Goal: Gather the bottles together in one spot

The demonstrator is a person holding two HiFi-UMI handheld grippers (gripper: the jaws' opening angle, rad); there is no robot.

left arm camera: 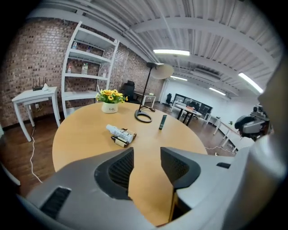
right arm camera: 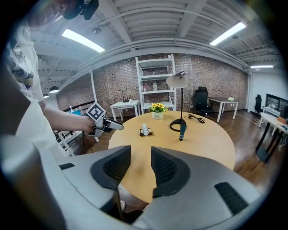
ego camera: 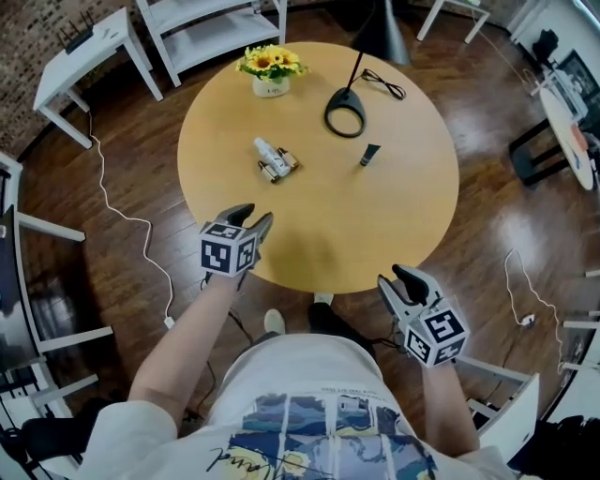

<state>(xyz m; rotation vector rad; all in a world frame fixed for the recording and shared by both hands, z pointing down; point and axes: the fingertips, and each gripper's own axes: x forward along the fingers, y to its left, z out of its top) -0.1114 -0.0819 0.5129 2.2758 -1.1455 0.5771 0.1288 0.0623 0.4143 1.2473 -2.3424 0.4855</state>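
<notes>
On the round wooden table (ego camera: 394,206) a white bottle (ego camera: 267,150) lies beside two small brown bottles (ego camera: 279,167), left of centre. A dark tube-shaped bottle (ego camera: 369,155) stands alone to their right. My left gripper (ego camera: 255,217) hovers over the table's near left edge, open, with nothing between its jaws. My right gripper (ego camera: 394,277) sits just off the near right edge, open and empty too. The left gripper view shows the bottle cluster (left arm camera: 119,134) and the tube (left arm camera: 162,121) well ahead. In the right gripper view both the cluster (right arm camera: 144,130) and the tube (right arm camera: 182,132) are far off.
A pot of yellow flowers (ego camera: 270,70) stands at the table's far side, with a black lamp base (ego camera: 345,117) and its cable (ego camera: 384,84) beside it. White shelving (ego camera: 211,28) and a white side table (ego camera: 84,56) lie beyond. A white cord (ego camera: 141,225) trails on the floor at left.
</notes>
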